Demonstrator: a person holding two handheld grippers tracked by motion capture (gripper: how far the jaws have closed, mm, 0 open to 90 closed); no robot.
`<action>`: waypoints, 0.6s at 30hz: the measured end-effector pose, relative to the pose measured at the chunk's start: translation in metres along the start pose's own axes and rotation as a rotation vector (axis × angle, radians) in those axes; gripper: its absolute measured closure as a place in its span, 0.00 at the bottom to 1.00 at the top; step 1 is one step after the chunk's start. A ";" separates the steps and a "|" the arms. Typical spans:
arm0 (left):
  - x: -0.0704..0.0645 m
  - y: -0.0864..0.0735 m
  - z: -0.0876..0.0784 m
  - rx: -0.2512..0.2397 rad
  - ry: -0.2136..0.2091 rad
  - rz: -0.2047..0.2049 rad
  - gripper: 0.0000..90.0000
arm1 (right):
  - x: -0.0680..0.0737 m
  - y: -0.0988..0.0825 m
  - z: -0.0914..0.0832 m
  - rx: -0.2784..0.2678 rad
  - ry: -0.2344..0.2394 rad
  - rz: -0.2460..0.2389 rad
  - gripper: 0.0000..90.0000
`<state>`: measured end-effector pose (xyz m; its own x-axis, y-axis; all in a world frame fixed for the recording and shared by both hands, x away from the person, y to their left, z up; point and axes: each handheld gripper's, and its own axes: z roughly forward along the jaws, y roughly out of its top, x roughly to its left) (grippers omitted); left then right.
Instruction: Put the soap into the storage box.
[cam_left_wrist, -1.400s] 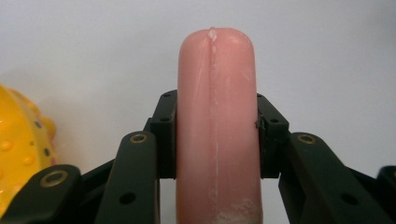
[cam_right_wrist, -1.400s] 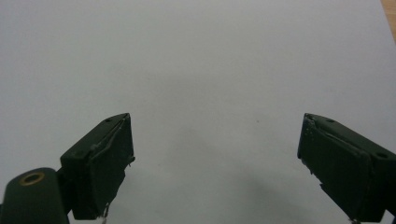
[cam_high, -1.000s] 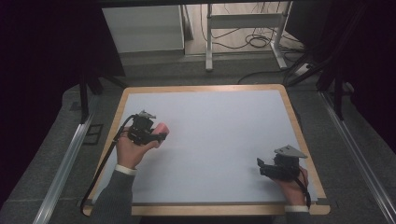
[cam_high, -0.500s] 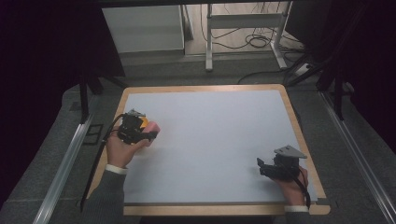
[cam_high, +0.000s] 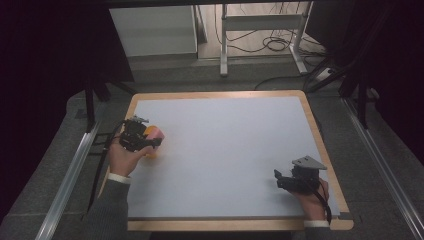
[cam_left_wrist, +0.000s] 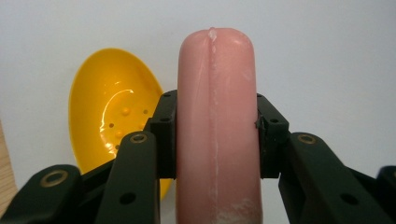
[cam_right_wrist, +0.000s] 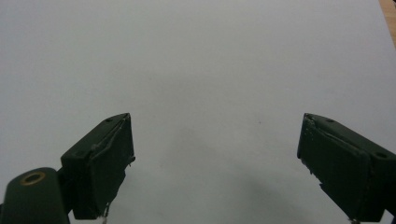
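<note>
Pink bar (cam_left_wrist: 217, 126) lower end cut off by bottom edge; yellow bowl (cam_left_wrist: 109, 116) partly hidden behind left tool (cam_left_wrist: 217, 135).

The pink sausage-shaped piece (cam_left_wrist: 217, 130) is smooth and rounded at its far end, with a pale seam running down its length, and it stands lengthwise between the two pads of the left claw (cam_left_wrist: 217, 140), which press on its sides. Just beside it lies a glossy yellow bowl-shaped shell (cam_left_wrist: 112, 116), hollow side up, with tiny holes in its bottom, near the left edge of the desk (cam_high: 225, 150).
</note>
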<state>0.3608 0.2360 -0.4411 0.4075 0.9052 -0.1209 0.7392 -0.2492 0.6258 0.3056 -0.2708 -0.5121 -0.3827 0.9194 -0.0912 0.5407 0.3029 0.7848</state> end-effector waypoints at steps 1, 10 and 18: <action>0.001 0.000 0.000 0.005 -0.001 0.001 0.67 | 0.000 0.000 0.000 0.000 0.000 0.000 0.12; 0.012 0.004 0.006 0.017 0.024 -0.024 0.67 | -0.001 0.000 0.000 0.001 0.002 0.001 0.12; 0.022 0.007 0.011 0.019 0.043 -0.046 0.67 | -0.001 0.000 -0.001 -0.002 0.000 0.004 0.12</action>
<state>0.3807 0.2506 -0.4477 0.3494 0.9298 -0.1155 0.7666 -0.2128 0.6058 0.3056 -0.2722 -0.5111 -0.3809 0.9204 -0.0882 0.5402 0.2989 0.7866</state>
